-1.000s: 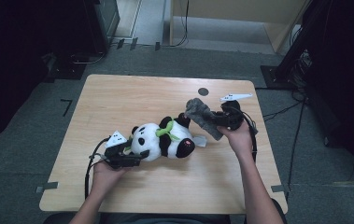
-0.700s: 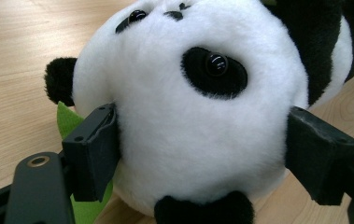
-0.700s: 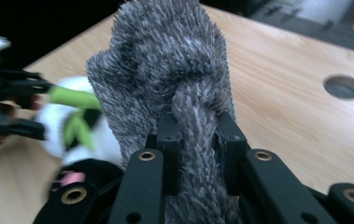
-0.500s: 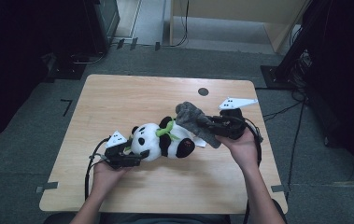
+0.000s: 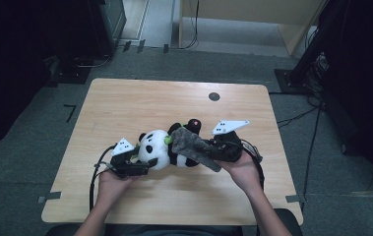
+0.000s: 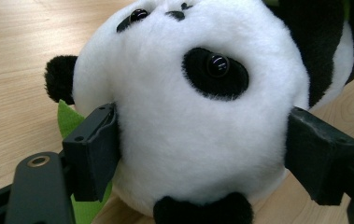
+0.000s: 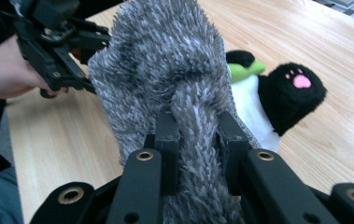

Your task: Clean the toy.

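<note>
The grey furry cloth [image 7: 165, 84] is covering most of the plush panda [image 7: 258, 107] ahead of the right gripper [image 7: 197, 135], leaving one paw and a strip of white belly showing. Between the left gripper's [image 6: 202, 149] jaws, the panda's head is running off the frame's top, and its body is hiding behind it.

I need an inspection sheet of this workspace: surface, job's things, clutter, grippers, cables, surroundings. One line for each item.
Surface: wooden table, a dark round spot near its far edge.
Job's things: panda lying mid-table; grey cloth draped over its body.
Clutter: nothing seen.
Grippers: left gripper clamps the panda's head; right gripper shut on a fold of the cloth.
Cables: black cable loops from the left gripper; another trails by the right hand.
Surroundings: grey floor, dark stands, floor cables.
</note>
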`<state>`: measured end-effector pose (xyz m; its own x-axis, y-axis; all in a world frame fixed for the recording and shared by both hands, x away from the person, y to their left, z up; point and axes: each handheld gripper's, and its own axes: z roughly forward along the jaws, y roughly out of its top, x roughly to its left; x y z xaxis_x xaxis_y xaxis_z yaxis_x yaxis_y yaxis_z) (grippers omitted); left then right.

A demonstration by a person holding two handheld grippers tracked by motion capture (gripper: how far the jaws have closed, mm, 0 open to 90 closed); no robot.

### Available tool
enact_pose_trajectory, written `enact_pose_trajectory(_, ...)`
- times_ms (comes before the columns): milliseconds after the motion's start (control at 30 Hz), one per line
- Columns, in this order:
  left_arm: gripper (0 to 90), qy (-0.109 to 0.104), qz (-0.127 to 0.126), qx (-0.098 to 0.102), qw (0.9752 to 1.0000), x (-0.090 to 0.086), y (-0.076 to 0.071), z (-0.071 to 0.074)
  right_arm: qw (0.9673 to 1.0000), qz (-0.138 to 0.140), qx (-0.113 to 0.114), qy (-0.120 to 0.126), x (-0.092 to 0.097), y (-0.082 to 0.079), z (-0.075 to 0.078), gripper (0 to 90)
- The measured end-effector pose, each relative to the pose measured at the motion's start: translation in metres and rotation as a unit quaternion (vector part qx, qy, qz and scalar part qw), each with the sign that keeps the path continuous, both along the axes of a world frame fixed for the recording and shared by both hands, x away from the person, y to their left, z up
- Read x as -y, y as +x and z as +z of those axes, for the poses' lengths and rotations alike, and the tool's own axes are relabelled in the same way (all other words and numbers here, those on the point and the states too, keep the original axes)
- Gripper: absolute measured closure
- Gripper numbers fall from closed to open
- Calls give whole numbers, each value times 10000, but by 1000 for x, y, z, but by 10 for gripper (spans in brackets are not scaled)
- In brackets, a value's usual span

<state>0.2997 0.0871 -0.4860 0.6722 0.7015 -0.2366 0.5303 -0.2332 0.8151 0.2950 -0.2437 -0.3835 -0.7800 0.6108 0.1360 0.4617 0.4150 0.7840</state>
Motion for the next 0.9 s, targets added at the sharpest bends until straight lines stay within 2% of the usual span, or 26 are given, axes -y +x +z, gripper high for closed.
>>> enact_pose_trajectory(233,191,3,-20,33,10000,0,0,-1,9997,-207,-109,33,17,5,-8,754)
enact_pose_trajectory(433,189,-28,-24,30,10000,-1,0,-1,9994,-305,-141,60,25,8,-11,754)
enact_pose_trajectory(567,187,-26,-27,27,10000,-1,1,-1,9988,-421,-238,54,32,12,-14,757)
enact_pose_trajectory(900,184,-54,-24,15,10000,-2,1,-1,9979,-607,-232,39,42,16,-17,759)
